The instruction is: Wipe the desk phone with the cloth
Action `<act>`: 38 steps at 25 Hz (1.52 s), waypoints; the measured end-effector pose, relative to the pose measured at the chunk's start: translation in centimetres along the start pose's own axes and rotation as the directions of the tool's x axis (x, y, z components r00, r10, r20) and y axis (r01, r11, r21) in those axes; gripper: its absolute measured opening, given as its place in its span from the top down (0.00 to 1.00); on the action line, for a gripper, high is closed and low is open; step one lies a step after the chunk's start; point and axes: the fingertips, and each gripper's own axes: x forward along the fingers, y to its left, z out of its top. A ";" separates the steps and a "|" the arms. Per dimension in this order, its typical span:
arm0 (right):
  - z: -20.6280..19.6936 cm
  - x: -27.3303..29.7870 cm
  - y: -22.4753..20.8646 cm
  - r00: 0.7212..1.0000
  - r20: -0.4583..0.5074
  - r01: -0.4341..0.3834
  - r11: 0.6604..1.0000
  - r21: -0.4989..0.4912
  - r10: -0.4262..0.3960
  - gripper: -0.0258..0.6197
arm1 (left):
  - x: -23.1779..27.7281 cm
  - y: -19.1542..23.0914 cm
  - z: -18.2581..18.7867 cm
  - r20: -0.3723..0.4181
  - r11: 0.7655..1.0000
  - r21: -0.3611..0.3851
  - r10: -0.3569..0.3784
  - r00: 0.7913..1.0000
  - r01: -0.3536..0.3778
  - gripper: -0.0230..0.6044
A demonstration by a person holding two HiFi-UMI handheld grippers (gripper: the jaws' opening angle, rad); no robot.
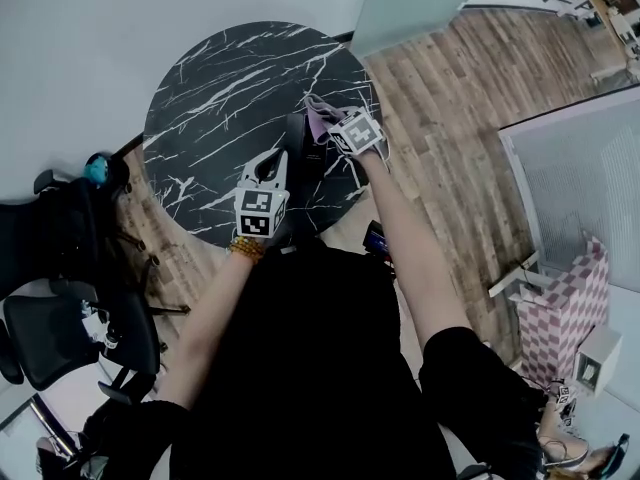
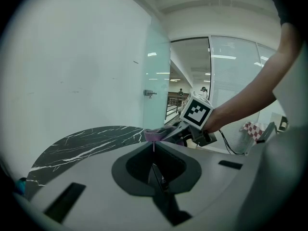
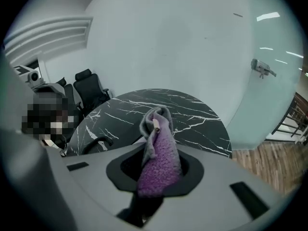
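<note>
Reaching over marble table (image 1: 225, 88), both arms extended: right claw (image 1: 326, 118) clamped on purple cloth (image 3: 159, 162); left claw (image 1: 270, 164) together, empty.

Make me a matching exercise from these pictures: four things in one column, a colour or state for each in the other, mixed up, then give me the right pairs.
Column A
1. cloth
2. round table
3. left gripper
4. office chair

Column B
a. black with white veins
b. jaws together, nothing between them
c. purple, clamped in the jaws of the right gripper
d. plain black, standing off the table on the person's left

Pairs: 1-c, 2-a, 3-b, 4-d
</note>
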 end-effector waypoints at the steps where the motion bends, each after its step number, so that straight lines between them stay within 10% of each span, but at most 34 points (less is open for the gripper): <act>1: -0.2 0.3 0.1 1.000 -0.010 -0.006 1.000 0.007 0.006 0.84 | 0.0 0.0 0.0 0.000 1.000 -0.002 0.000 1.000 0.000 0.93; 38: -4.8 1.6 4.7 0.986 -0.110 -0.128 0.992 -0.009 0.127 0.85 | 0.2 -0.8 -0.9 -0.019 1.000 0.000 -0.018 1.000 0.018 0.93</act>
